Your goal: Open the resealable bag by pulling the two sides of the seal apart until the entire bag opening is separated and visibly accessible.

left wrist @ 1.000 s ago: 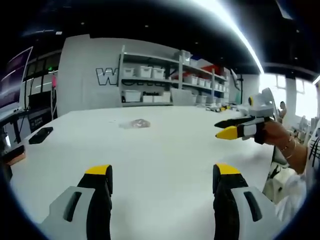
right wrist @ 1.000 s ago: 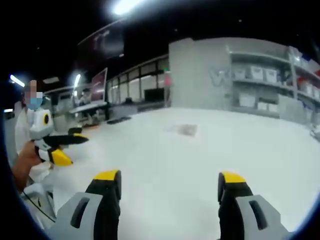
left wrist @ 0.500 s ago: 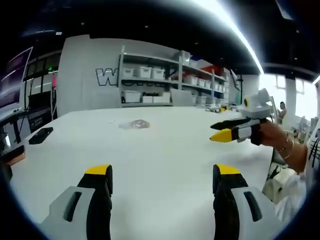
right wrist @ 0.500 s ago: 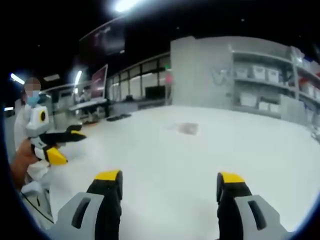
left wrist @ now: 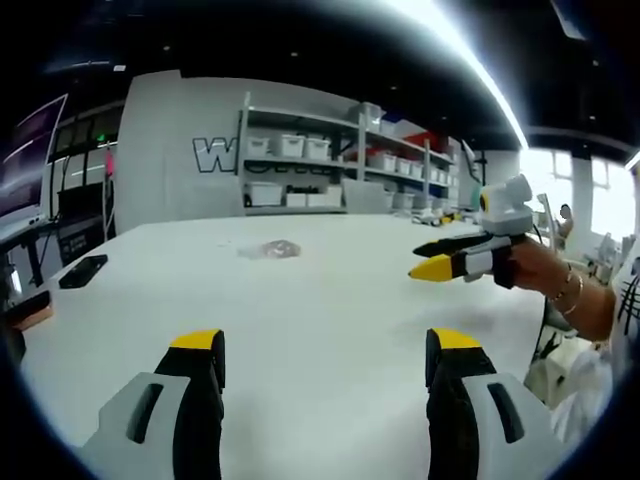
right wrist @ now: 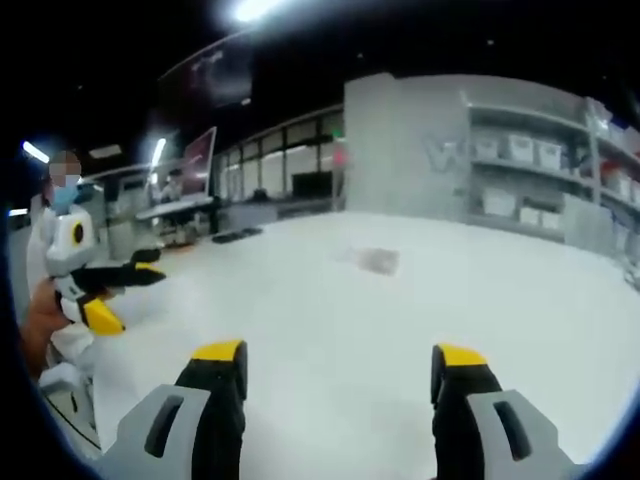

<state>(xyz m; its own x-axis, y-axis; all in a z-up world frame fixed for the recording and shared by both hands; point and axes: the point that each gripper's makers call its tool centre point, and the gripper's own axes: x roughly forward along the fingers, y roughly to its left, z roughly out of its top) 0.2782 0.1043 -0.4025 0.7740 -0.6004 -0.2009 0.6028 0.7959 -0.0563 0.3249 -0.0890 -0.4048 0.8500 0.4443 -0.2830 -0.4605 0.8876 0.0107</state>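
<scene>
A small clear resealable bag [left wrist: 270,248] lies flat on the white table [left wrist: 330,300], far ahead of both grippers; in the right gripper view the bag [right wrist: 377,260] shows as a blurred grey patch. My left gripper [left wrist: 325,345] hangs open over the near table with nothing between its yellow-tipped jaws. My right gripper [right wrist: 338,355] is also open and empty. The right gripper [left wrist: 432,258] enters the left gripper view from the right, held by a hand. The left gripper [right wrist: 118,295] appears at the left of the right gripper view.
A black phone-like object [left wrist: 82,270] and a dark and orange item [left wrist: 25,310] sit at the table's left edge. Shelves with white bins [left wrist: 330,160] stand behind the table. A person's arm [left wrist: 570,300] is at the right. A person [right wrist: 62,200] stands at the far left.
In the left gripper view the right gripper has drifted slightly left, further over the table. The right gripper view has shifted a little. The bag has not moved.
</scene>
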